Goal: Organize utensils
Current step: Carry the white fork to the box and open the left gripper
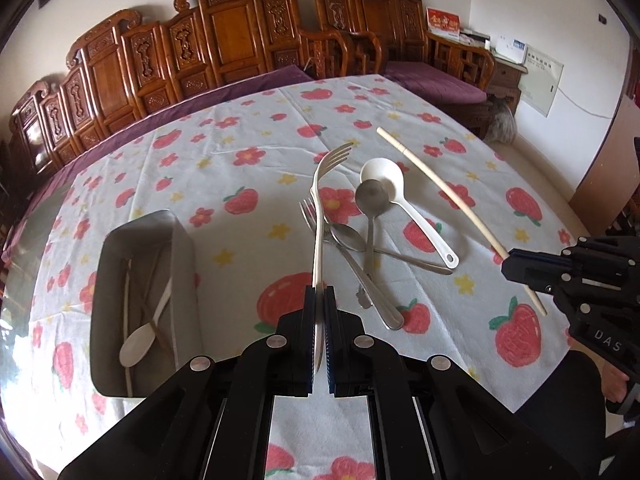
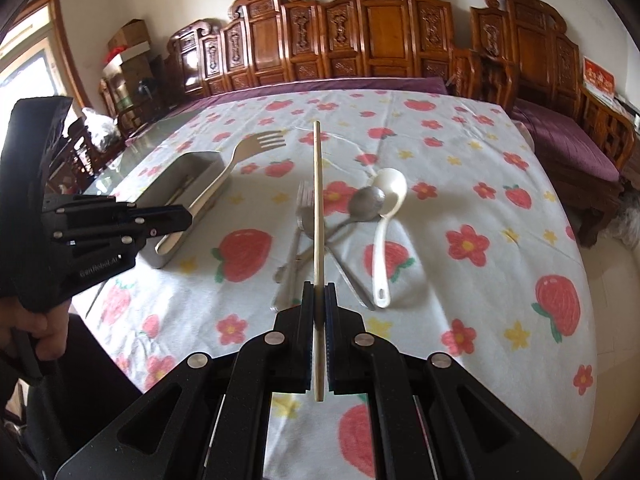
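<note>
**A:** What worries you right now?

**B:** Both my tongs are loaded. My left tongs (image 1: 319, 296) are clamped narrow on the handle of the white plastic fork (image 1: 320, 216), and it sticks out a long way, tines up in the air. My right tongs (image 2: 319, 292) pinch the pale chopstick (image 2: 318, 220) near one end. Long, thin, smooth things held that far back can swivel between the pads or slip out.

**A:** And the box?

**B:** The grey metal tray (image 1: 105, 264) sits on the bench (image 1: 240, 168) to my left, already holding a white spoon (image 1: 140, 344) and some sticks. It looks narrow with steep walls, so a fork coming in crooked could catch the rim and tip out. Bringing both pieces across together, they might knock each other.

**A:** What's left out?

**B:** A tangle: a glossy white ladle (image 1: 386, 180), a dull steel spoon (image 1: 370, 200), a steel fork (image 1: 310, 212), handles crossed. The strawberry-print cloth (image 2: 500, 240) looks soft and wrinkled, so a dragging tip could snag it.
</note>
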A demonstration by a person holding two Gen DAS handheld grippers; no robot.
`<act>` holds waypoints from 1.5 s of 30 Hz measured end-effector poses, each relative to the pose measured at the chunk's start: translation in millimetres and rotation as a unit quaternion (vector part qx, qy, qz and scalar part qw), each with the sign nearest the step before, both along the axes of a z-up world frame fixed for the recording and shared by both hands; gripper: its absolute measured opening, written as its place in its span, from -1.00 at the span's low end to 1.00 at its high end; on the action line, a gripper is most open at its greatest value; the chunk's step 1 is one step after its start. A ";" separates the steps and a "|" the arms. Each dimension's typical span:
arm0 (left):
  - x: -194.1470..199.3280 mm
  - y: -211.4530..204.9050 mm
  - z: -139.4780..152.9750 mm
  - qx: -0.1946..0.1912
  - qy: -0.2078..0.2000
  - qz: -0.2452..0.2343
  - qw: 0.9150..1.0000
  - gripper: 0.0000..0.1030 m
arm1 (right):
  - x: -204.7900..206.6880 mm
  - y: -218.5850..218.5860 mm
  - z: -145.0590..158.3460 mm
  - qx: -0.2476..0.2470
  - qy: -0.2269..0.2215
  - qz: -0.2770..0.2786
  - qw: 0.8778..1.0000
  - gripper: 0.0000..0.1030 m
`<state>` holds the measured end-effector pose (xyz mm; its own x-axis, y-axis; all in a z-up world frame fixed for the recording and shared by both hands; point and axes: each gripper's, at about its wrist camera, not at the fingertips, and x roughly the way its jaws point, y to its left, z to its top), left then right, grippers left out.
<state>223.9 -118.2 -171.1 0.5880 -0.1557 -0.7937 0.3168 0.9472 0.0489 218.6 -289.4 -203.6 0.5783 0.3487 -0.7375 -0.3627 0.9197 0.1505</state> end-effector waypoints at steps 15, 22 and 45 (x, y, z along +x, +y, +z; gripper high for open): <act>-10.9 77.9 19.1 -0.020 -0.015 0.039 0.999 -0.94 | -22.8 35.2 33.0 0.001 -0.036 0.042 0.998 -0.88; 2.3 125.3 6.2 -0.020 -0.001 0.077 0.997 -0.94 | -18.3 53.4 33.3 -0.014 -0.033 0.050 0.998 -0.88; 53.9 181.3 -58.7 -0.022 0.063 0.129 0.989 -0.93 | 4.6 117.4 16.5 -0.021 -0.007 0.071 0.997 -0.88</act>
<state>277.8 63.1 -229.8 0.5090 -0.0493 -0.8594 0.0653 0.9977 -0.0186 223.2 -172.1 -187.1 0.5348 0.3969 -0.7460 -0.4919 0.8640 0.1071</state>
